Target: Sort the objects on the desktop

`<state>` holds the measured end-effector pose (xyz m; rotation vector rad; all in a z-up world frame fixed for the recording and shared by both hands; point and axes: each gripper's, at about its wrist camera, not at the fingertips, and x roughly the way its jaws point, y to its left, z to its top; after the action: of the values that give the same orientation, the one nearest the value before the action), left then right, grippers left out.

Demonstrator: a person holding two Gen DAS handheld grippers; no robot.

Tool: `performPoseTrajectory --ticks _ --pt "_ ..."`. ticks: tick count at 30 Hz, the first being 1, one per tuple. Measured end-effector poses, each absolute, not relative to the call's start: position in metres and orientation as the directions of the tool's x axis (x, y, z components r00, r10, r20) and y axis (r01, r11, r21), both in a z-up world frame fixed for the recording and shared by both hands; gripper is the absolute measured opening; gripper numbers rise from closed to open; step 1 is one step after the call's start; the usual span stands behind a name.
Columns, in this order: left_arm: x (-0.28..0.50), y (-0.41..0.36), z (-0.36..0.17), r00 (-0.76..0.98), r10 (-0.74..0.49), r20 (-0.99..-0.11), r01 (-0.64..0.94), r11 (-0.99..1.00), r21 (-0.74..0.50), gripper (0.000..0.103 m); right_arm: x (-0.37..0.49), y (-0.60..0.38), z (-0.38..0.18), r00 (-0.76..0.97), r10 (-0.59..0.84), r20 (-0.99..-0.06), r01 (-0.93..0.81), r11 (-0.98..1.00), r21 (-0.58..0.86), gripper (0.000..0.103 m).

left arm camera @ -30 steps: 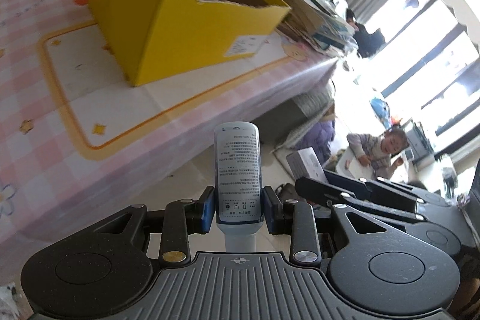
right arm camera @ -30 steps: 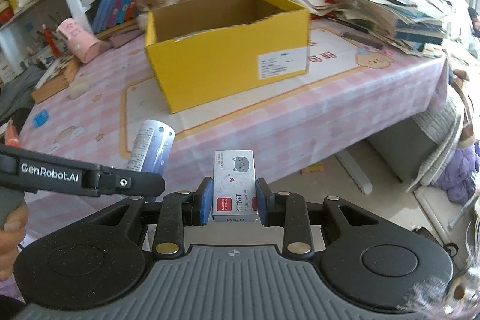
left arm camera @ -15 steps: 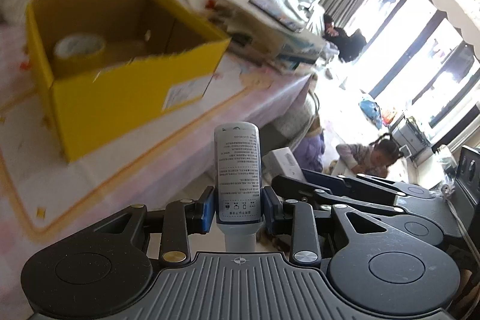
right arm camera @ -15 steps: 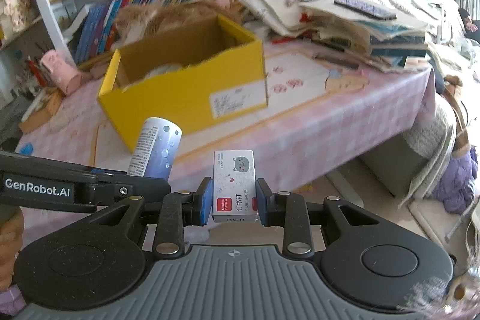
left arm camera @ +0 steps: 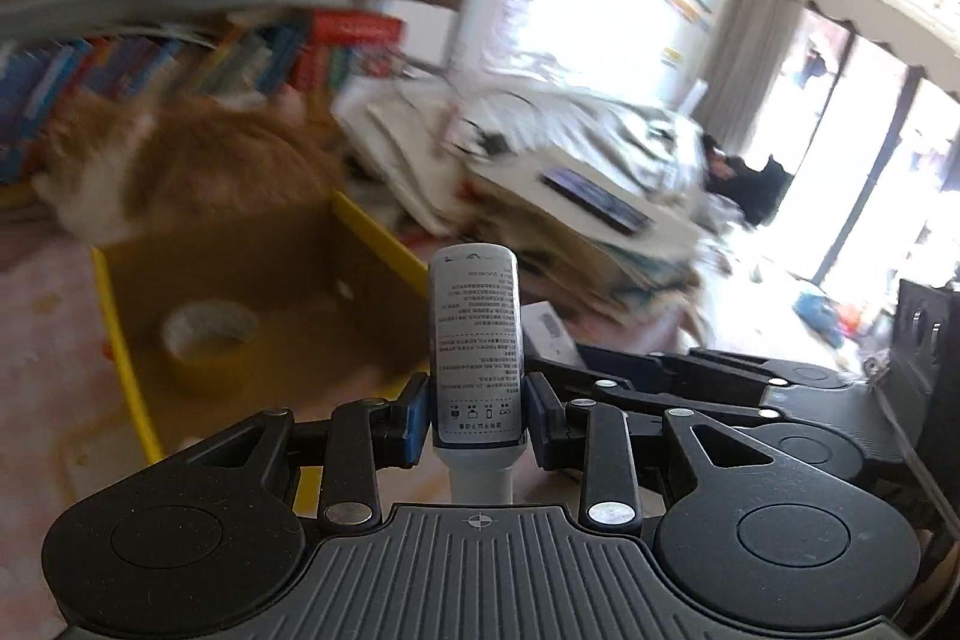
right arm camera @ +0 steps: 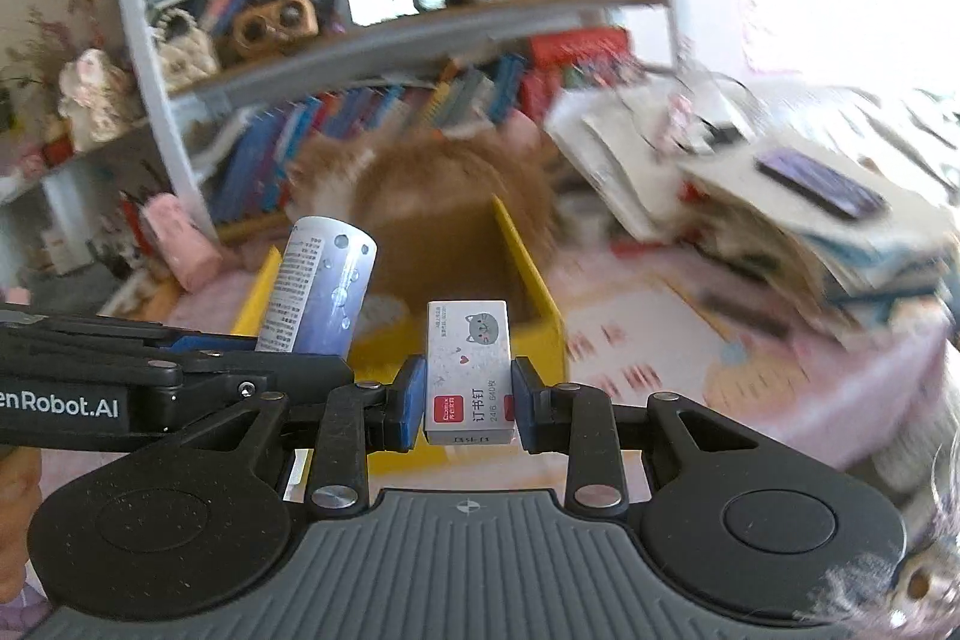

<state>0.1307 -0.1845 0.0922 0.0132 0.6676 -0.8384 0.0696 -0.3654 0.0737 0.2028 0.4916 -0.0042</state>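
My left gripper point(left arm camera: 477, 415) is shut on a white tube with printed text point(left arm camera: 477, 334), held upright just in front of the open yellow cardboard box point(left arm camera: 120, 334). A roll of tape point(left arm camera: 210, 334) lies inside the box. My right gripper point(right arm camera: 468, 403) is shut on a small white staple box with a cat picture point(right arm camera: 468, 370), also close to the yellow box point(right arm camera: 540, 304). The tube also shows in the right wrist view point(right arm camera: 321, 292), to the left of the staple box. Both views are blurred.
An orange cat point(left arm camera: 180, 166) lies behind the box, also in the right wrist view point(right arm camera: 444, 184). A heap of books and papers point(right arm camera: 780, 196) fills the table's right side. A bookshelf point(right arm camera: 372, 58) stands behind. The table has a pink checked cloth point(right arm camera: 690, 340).
Both grippers have risen and moved forward toward the yellow box, so that its inside now shows from above. Each still holds its object.
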Motion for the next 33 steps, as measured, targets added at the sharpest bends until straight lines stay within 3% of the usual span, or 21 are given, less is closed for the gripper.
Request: performPoseTrajectory --ticks 7,13,21,33 --pt "0.166 -0.179 0.085 0.604 -0.547 -0.579 0.574 0.803 -0.159 0.031 0.119 -0.362 0.076 0.89 0.139 -0.434 -0.08 0.985 0.152 0.027" --pt "0.19 -0.187 0.064 0.64 -0.442 -0.629 0.515 0.854 -0.076 0.031 0.157 -0.357 0.056 0.857 0.176 -0.485 -0.14 0.984 0.111 0.027" --pt "0.198 -0.2 0.038 0.616 -0.376 -0.692 0.506 0.862 -0.017 0.031 0.184 -0.351 0.025 0.795 0.211 -0.568 -0.212 0.975 0.066 0.027" --pt "0.2 -0.207 0.025 0.636 -0.325 -0.7 0.474 0.88 0.023 0.031 0.201 -0.353 0.013 0.777 0.224 -0.588 -0.255 0.966 0.03 0.028"
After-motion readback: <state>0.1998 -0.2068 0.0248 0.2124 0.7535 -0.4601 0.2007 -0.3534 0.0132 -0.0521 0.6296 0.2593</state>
